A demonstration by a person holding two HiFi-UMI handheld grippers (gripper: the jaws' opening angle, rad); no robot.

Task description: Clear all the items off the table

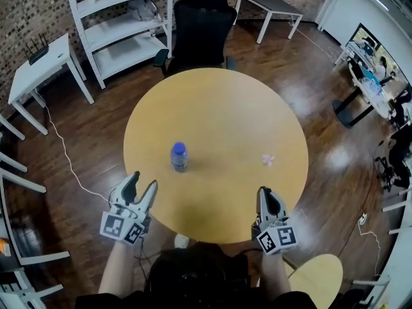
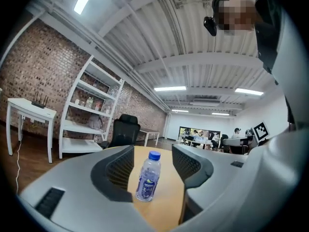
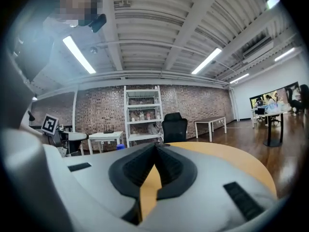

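A clear water bottle (image 1: 178, 156) with a blue cap stands upright left of the middle of the round yellow table (image 1: 219, 108). A small pink scrap (image 1: 268, 160) lies to its right. My left gripper (image 1: 142, 185) hovers at the table's near left edge, open and empty. In the left gripper view the bottle (image 2: 147, 180) stands ahead of the gripper (image 2: 153, 152), framed by the parted jaws but untouched. At the near right edge my right gripper (image 1: 268, 194) is shut with nothing in it. Its jaws meet at the tips in the right gripper view (image 3: 155, 147).
A black office chair (image 1: 199, 28) stands behind the table. A white shelf unit (image 1: 122, 24) and a small white table (image 1: 42, 66) are at the back left, another white table (image 1: 267, 5) at the back right. A yellow stool (image 1: 318, 279) sits near my right side.
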